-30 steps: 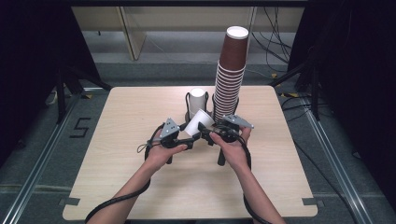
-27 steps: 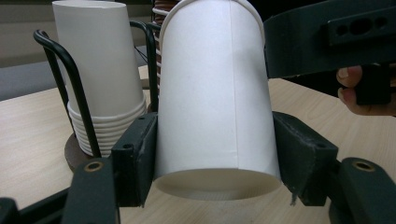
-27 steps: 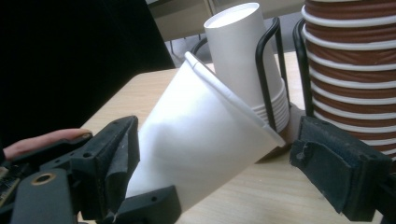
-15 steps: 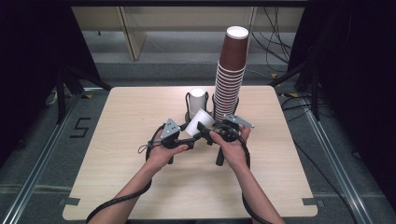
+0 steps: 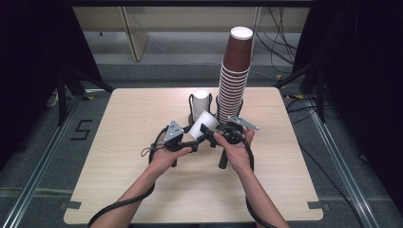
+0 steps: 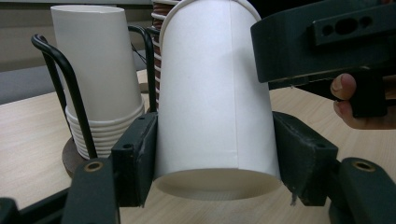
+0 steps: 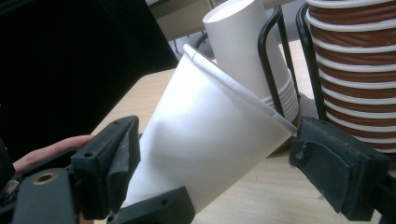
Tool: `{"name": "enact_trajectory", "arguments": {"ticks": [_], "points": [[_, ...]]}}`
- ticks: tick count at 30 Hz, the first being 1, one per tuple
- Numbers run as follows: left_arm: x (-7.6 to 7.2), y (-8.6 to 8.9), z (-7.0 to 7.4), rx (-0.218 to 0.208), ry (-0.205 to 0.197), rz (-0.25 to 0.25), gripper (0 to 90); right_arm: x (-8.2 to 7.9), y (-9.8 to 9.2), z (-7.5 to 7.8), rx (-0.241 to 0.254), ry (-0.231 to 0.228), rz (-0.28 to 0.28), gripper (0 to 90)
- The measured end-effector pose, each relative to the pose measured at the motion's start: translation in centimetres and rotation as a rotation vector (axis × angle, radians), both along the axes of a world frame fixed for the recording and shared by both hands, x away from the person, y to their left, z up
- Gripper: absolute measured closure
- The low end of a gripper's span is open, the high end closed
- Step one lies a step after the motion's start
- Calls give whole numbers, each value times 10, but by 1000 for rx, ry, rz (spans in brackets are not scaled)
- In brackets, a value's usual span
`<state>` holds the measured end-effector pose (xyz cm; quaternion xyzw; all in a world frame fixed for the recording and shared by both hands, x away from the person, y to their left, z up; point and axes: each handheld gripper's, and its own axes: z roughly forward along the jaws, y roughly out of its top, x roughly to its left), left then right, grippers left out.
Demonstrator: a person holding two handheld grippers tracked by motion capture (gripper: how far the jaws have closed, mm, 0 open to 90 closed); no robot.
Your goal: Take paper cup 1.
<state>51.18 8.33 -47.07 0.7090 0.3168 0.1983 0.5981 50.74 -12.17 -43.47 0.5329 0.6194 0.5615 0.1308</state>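
Note:
A white paper cup hangs tilted above the middle of the table, held from both sides. In the left gripper view the left gripper is shut on the white cup, with a pad pressed against each side near its base. In the right gripper view the right gripper spans the wide end of the cup: one pad lies on the wall and the other meets the rim. In the high view the left gripper comes from the left and the right gripper from the right.
Just behind the held cup, a stack of white cups stands in a black wire holder. A tall stack of brown cups rises in a second holder to its right. The wooden table ends in dark floor all round.

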Motion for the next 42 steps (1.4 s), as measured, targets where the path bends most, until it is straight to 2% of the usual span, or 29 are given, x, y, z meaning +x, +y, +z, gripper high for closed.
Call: {"name": "enact_trajectory", "arguments": {"ticks": [30, 34, 36, 42], "points": [[-2, -3, 2, -12, -23, 14, 349, 2, 1, -3, 58, 46, 8, 159], [-3, -4, 2, -16, -25, 17, 349, 3, 1, -3, 92, 59, 9, 158], [-4, -5, 2, -17, -26, 17, 350, 4, 0, -3, 97, 52, 8, 156], [-5, -8, 2, -14, -29, 11, 350, 7, -1, -3, 121, 76, -7, 151]]}}
